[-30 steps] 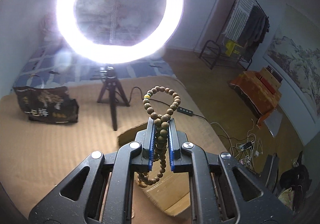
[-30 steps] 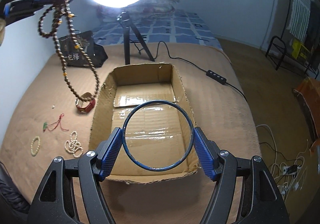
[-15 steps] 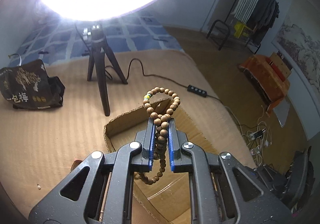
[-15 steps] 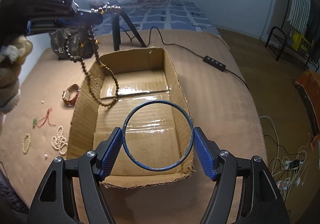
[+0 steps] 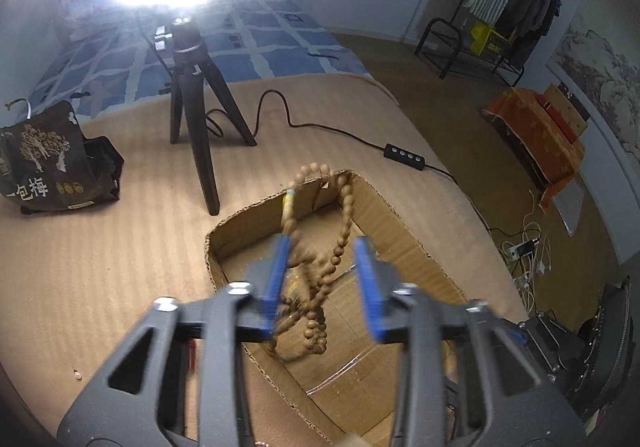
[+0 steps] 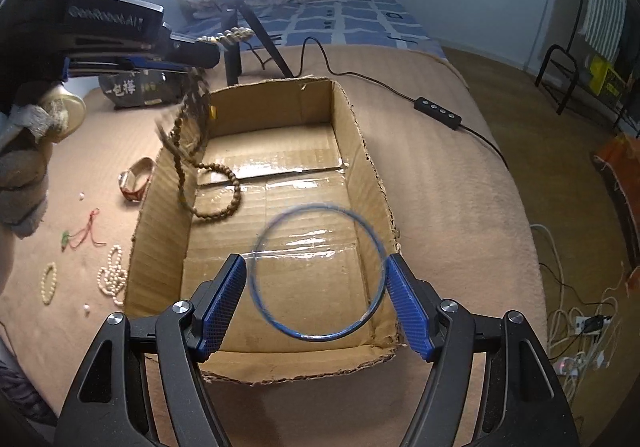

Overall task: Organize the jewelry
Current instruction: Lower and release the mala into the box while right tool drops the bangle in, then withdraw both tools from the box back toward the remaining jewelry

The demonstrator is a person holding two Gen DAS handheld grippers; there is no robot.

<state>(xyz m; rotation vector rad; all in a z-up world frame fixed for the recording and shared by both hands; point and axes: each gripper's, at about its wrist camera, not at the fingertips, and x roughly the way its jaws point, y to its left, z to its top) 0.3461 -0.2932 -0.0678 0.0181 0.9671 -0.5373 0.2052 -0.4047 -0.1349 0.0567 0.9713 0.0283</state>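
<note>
- Now the left gripper (image 5: 322, 279) has its jaws spread wide; the wooden bead strand (image 5: 320, 287) hangs loose and blurred between them, over the cardboard box (image 6: 360, 151).
- Right gripper (image 6: 316, 303): jaws wide, the blue hoop (image 6: 376, 239) blurred between them, seemingly unpinched, above the box.

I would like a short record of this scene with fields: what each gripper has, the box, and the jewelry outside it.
left gripper: fingers apart, wooden bead strand hanging blurred between them
bead strand end: lower loop already inside the cardboard box
right gripper: blue ring spans between its fingers, blurred; grip unclear
box: open, below both grippers
outside the box: watch, pearl strands, red cord, lying beside it
</note>
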